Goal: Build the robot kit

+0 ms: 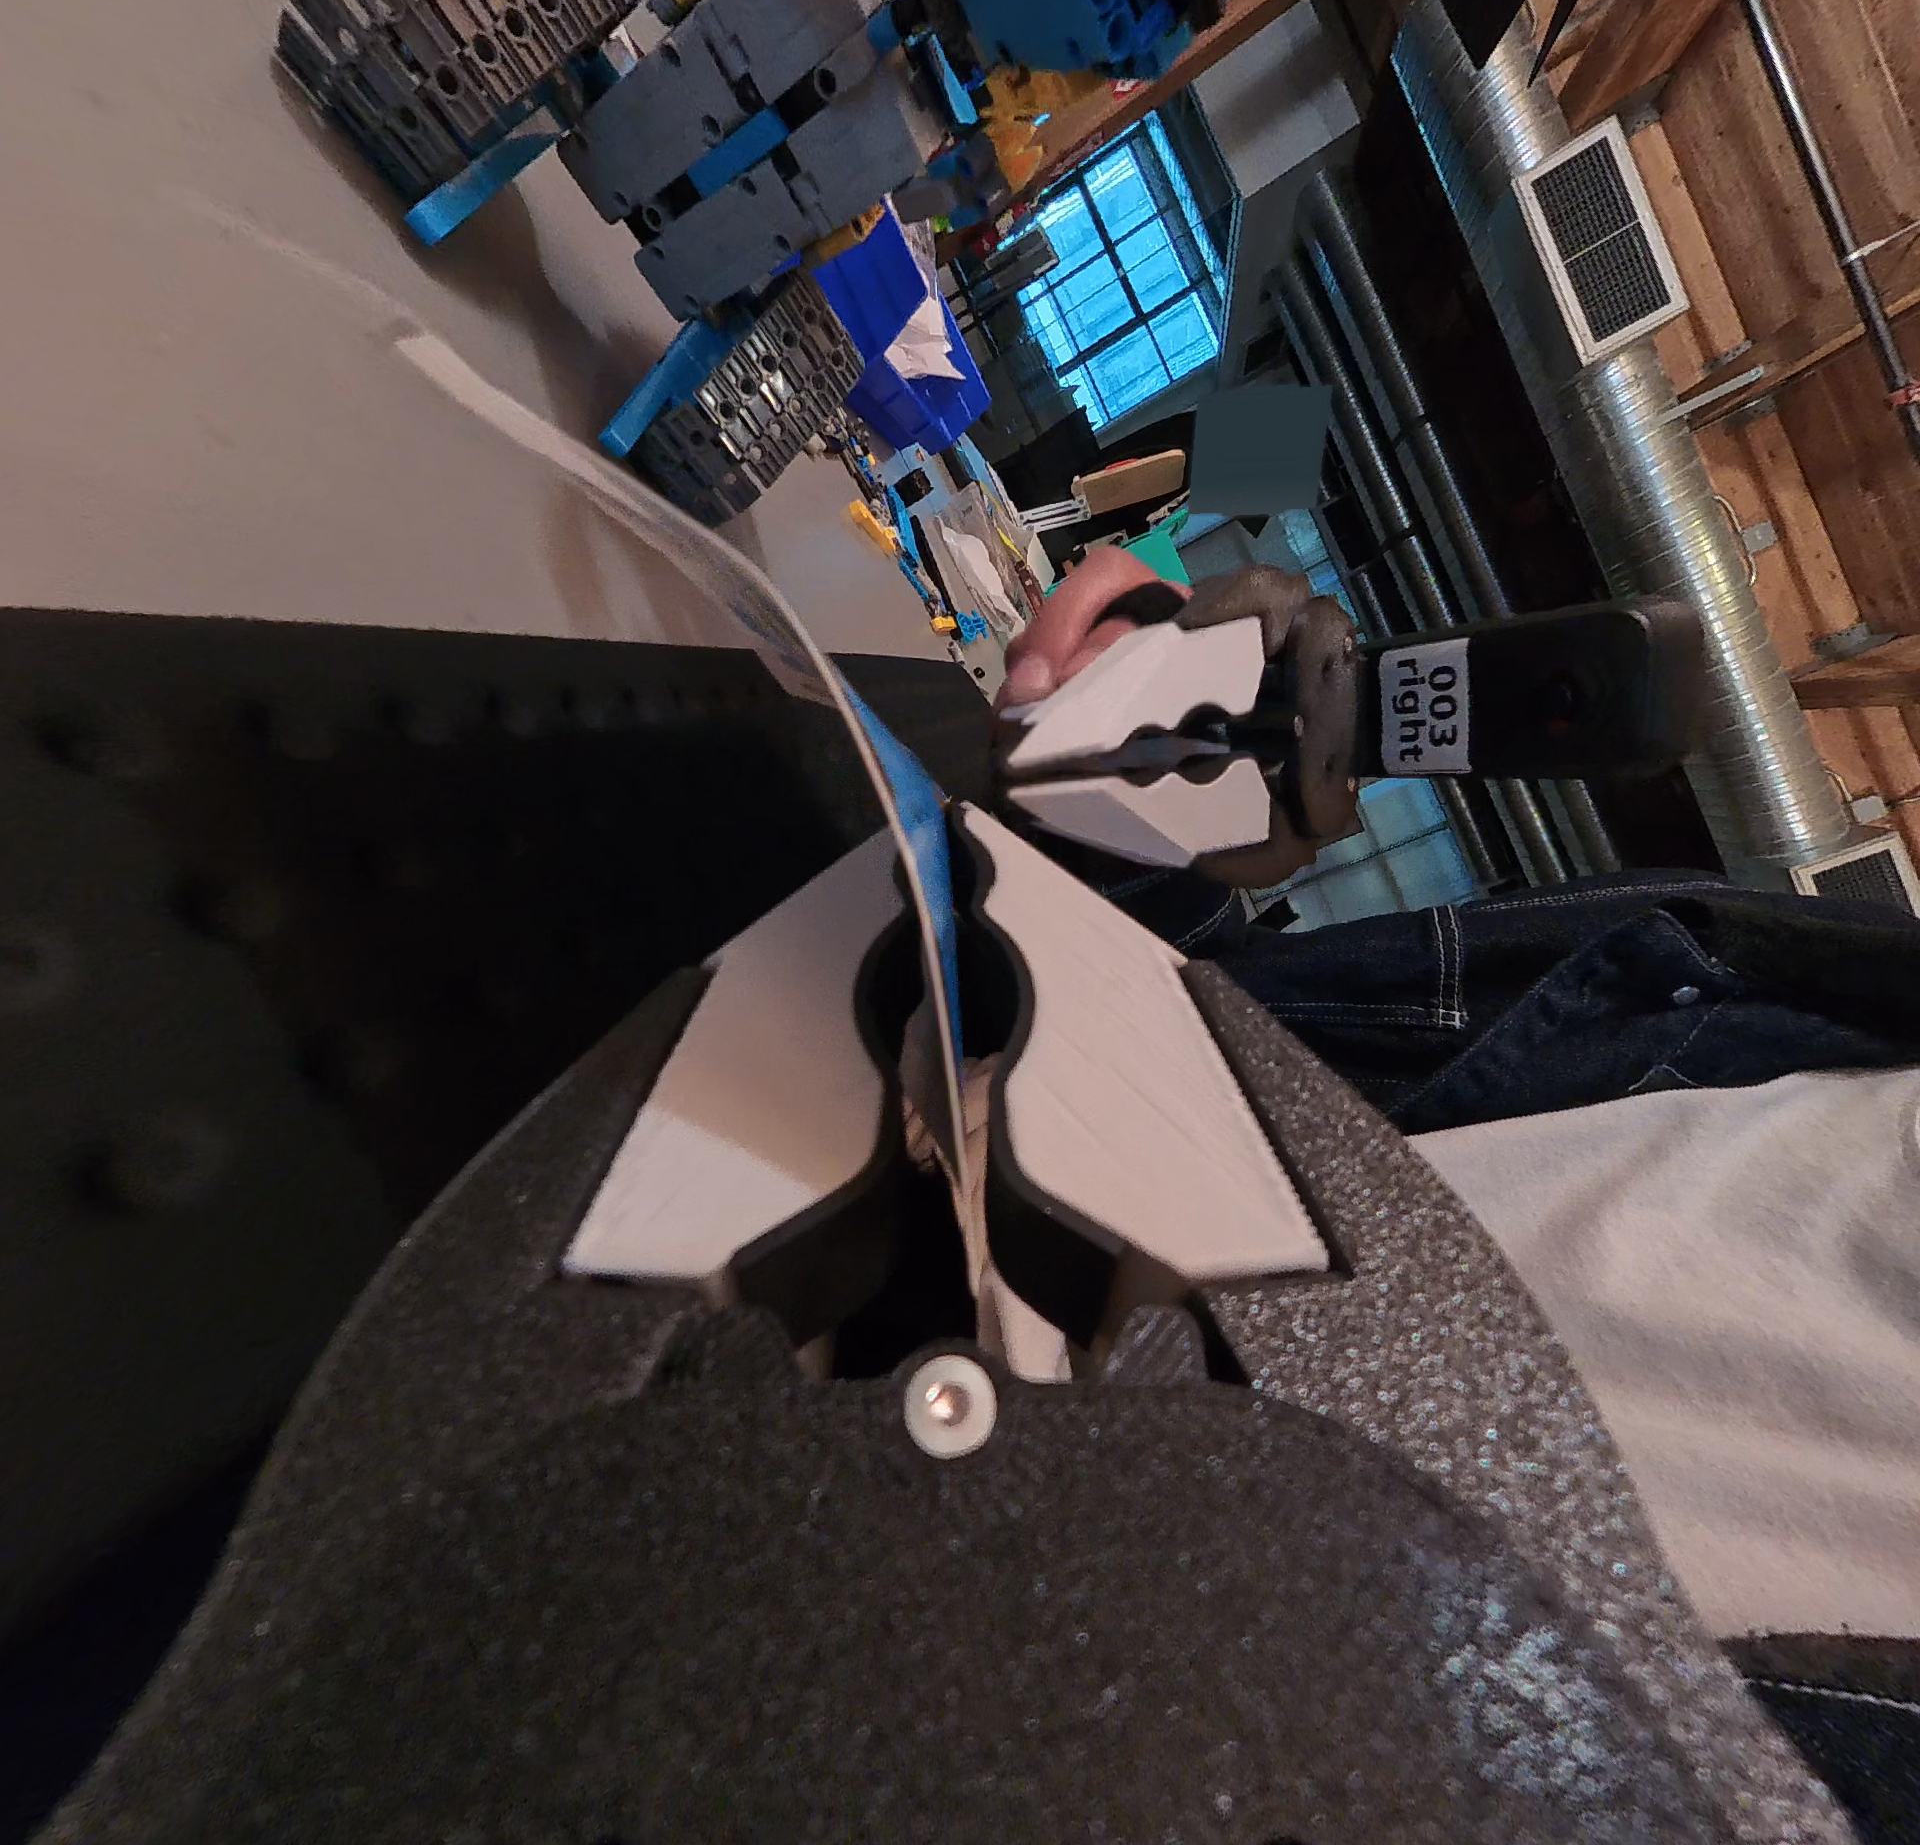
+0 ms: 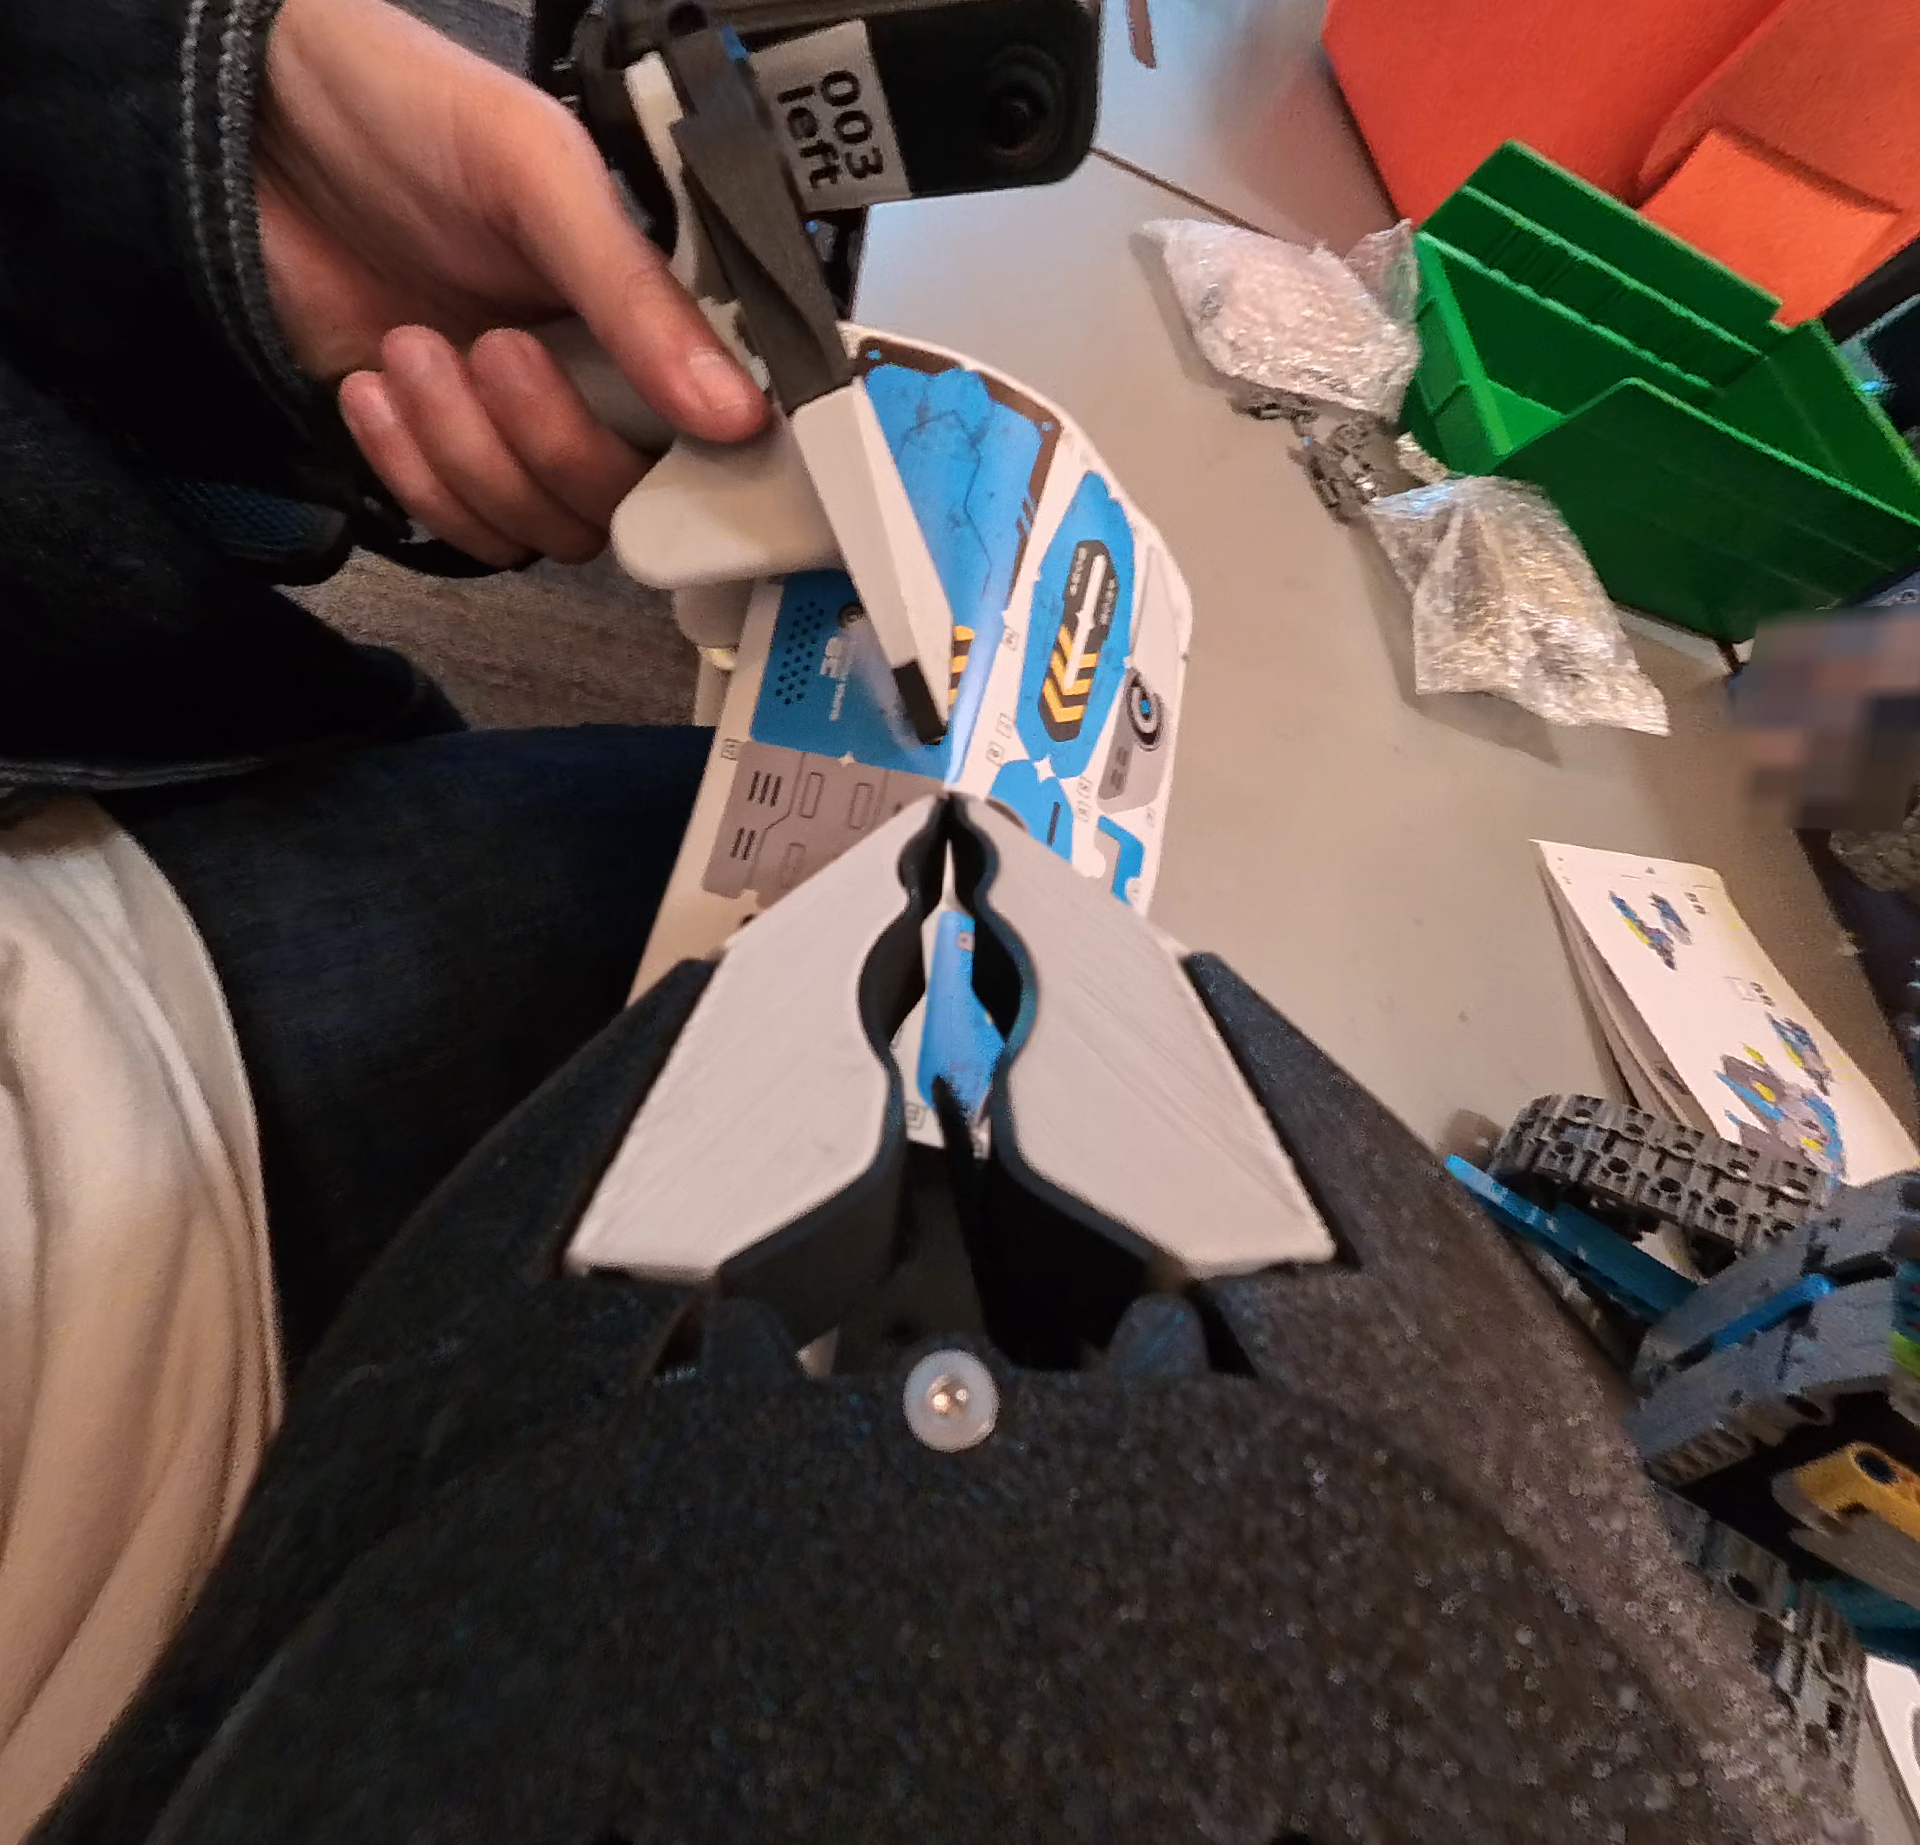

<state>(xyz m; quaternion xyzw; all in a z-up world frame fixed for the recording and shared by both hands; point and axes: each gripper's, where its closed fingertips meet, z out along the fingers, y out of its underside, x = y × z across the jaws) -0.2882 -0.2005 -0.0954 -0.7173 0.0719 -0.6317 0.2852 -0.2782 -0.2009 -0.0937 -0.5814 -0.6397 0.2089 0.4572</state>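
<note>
A sticker sheet (image 2: 1081,569) with blue, grey and yellow stickers is held up over the table's near edge. My left gripper (image 1: 951,819) is shut on it; the sheet (image 1: 914,860) runs edge-on between its jaws and curves away. In the right wrist view the left gripper (image 2: 920,704) clamps the sheet from above, held by a hand (image 2: 468,268). My right gripper (image 2: 948,808) is shut, tips against the sheet's lower part, with a narrow blue sticker (image 2: 956,1026) between its jaws. It also shows in the left wrist view (image 1: 1010,767), just right of the sheet.
On the grey table (image 2: 1351,860) lie bags of small parts (image 2: 1278,309), green bins (image 2: 1662,465), an orange box (image 2: 1662,81), a booklet (image 2: 1704,1006) and a grey-blue brick model (image 2: 1766,1328). The person's lap is at the left. My two grippers' fingertips are within a few centimetres of each other.
</note>
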